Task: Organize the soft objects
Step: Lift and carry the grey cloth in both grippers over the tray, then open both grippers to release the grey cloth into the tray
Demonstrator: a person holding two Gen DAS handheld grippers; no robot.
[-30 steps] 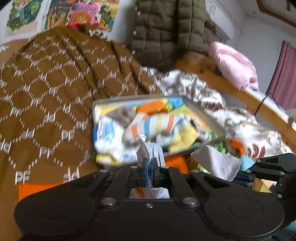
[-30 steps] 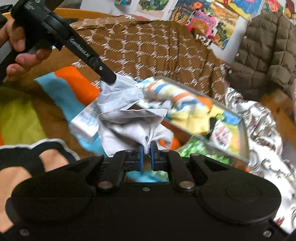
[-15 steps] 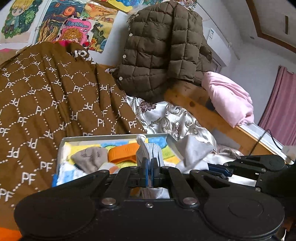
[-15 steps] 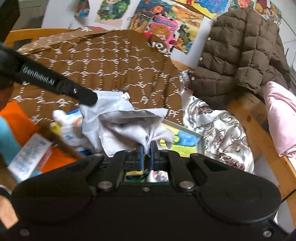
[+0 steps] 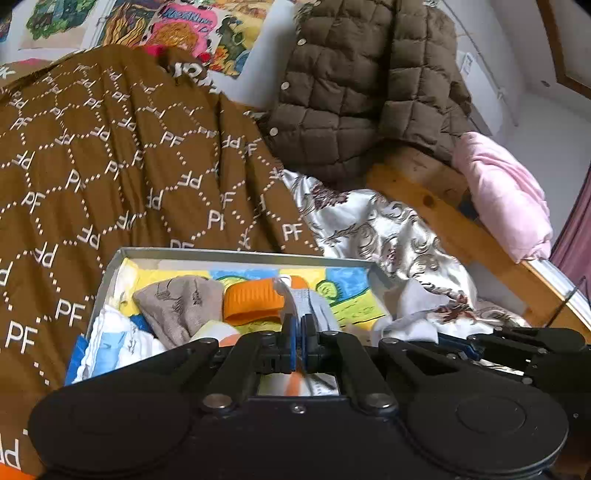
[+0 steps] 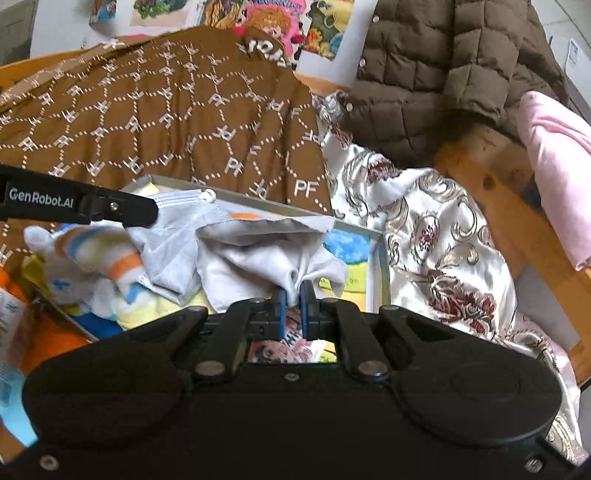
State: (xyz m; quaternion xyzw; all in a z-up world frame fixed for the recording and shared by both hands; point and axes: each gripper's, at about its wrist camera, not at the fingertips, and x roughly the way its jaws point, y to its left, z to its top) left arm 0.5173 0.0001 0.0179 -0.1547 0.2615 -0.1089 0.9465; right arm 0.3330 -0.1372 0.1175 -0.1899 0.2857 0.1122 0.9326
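Grey cloth point(image 6: 255, 254) hangs between my two grippers, low in the centre of both views. My right gripper point(image 6: 292, 295) is closed on a bunched fold of it, and my left gripper point(image 5: 298, 325) is closed on its ribbed edge, which in the right view is at the middle left. I hold it by two points, I think, so that it stays spread and does not drag over the other things. It is over the box point(image 5: 236, 254), which lies in the lower middle of the left view and already holds a beige sock point(image 5: 177, 306), an orange piece point(image 5: 251, 301) and a striped sock point(image 6: 99, 254). My judgement is that the cloth goes into this box.

Under the box is a brown blanket point(image 5: 110, 166) with white letters; to the right of it lies a shiny flowered sheet point(image 5: 373, 229). A wooden rail point(image 5: 443, 214) crosses the right side, with a pink cloth point(image 5: 506, 199) on it. A brown jacket point(image 5: 369, 85) hangs at the upper right, and posters point(image 5: 184, 26) are on the wall at the top.
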